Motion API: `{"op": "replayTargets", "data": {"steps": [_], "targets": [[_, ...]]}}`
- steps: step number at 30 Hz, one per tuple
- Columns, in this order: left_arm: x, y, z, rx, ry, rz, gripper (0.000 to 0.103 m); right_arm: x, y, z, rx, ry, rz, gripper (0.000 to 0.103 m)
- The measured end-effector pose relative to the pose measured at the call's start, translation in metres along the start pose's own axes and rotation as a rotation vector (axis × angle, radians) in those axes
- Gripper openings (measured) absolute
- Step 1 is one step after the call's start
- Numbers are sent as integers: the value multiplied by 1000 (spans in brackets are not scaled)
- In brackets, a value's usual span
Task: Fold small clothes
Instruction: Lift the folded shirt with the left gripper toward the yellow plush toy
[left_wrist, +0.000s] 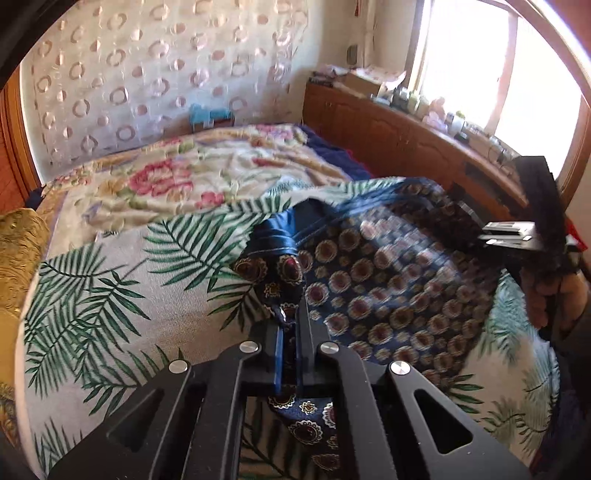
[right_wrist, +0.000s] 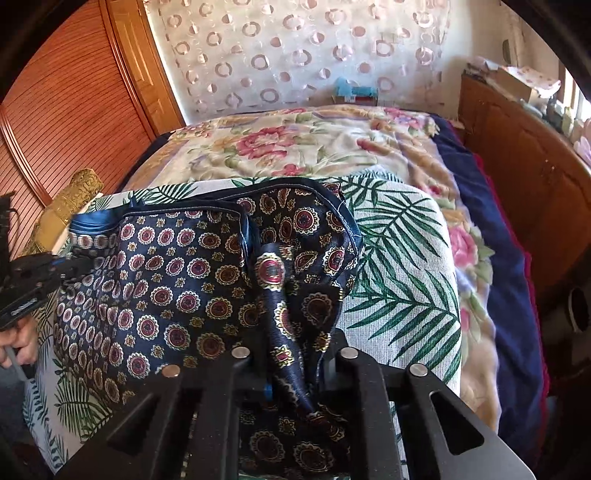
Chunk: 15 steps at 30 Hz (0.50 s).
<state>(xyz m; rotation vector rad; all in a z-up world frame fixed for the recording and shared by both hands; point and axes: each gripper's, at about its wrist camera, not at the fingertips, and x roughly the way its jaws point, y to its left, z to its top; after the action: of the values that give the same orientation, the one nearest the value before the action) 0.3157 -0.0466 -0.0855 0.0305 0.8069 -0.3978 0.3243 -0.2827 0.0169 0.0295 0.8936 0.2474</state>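
A small navy garment with red and gold medallions (left_wrist: 384, 284) lies on a palm-leaf cloth (left_wrist: 122, 295) on the bed. Its blue waistband edge (left_wrist: 277, 240) is bunched near the middle. My left gripper (left_wrist: 290, 314) is shut on the garment's left corner. In the right wrist view the garment (right_wrist: 177, 273) spreads left, and my right gripper (right_wrist: 291, 332) is shut on a bunched corner of it. The left gripper also shows at that view's left edge (right_wrist: 70, 266), and the right gripper at the left view's right edge (left_wrist: 476, 225).
A floral blanket (left_wrist: 192, 173) covers the far bed. A wooden headboard shelf (left_wrist: 424, 140) with small items runs along the right under a bright window. A gold cushion (left_wrist: 18, 251) lies at the left. A louvred wooden door (right_wrist: 66, 110) stands left.
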Motion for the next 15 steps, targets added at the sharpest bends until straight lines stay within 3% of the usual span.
{"op": "replayTargets", "data": {"steps": [5,15], "targets": [[-41,-4,1,2,-75,-20,5,-22,4,-4,12,-77,15,11],[-99,5,-15,-18,-172,-34,4,-61,56,-10,-127,-172,17,11]]}}
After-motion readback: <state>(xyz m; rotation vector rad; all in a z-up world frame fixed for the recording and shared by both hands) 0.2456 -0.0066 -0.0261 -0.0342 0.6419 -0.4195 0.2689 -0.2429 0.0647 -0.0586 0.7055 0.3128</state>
